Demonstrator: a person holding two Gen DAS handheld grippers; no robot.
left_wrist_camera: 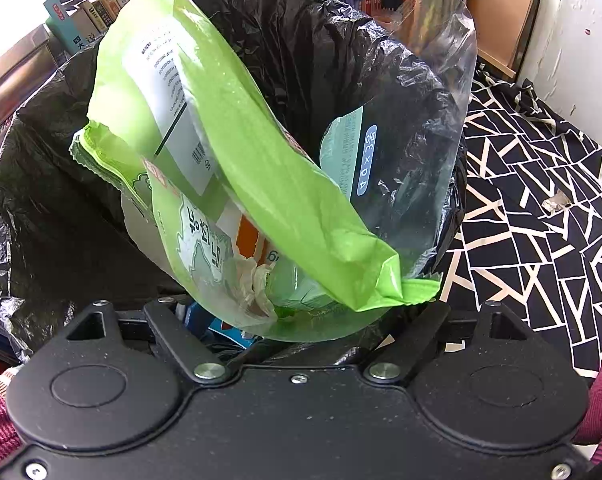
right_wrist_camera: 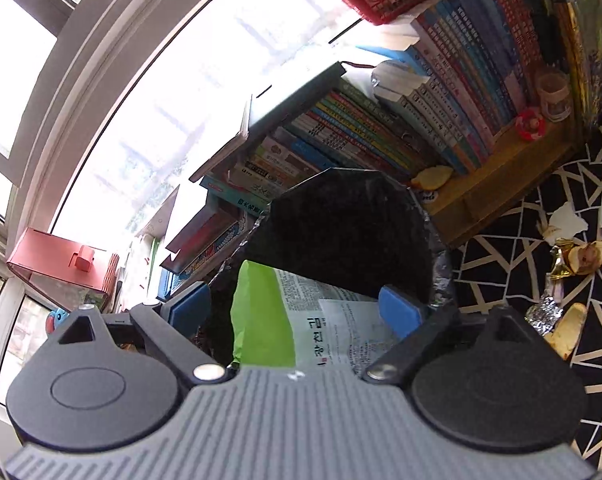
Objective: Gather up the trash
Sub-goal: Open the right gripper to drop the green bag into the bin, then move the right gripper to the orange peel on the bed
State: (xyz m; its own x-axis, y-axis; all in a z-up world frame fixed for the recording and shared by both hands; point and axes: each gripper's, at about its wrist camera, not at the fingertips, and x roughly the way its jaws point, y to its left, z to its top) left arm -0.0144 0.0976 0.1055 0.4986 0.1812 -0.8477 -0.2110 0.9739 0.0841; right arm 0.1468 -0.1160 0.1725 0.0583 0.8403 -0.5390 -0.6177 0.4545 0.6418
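Books (right_wrist_camera: 341, 136) crowd behind the lined bin (right_wrist_camera: 349, 232); right gripper (right_wrist_camera: 297, 312) gapes wide, empty, over the green wrapper (right_wrist_camera: 261, 312); left grip unclear.

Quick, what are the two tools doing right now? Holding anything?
Left tool: cannot tell, its fingertips are hidden behind the green wrapper.
Right tool: open, holding nothing.

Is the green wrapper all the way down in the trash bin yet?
Not fully. The green wrapper leans slantwise in the bin, its top end rising to about the rim.
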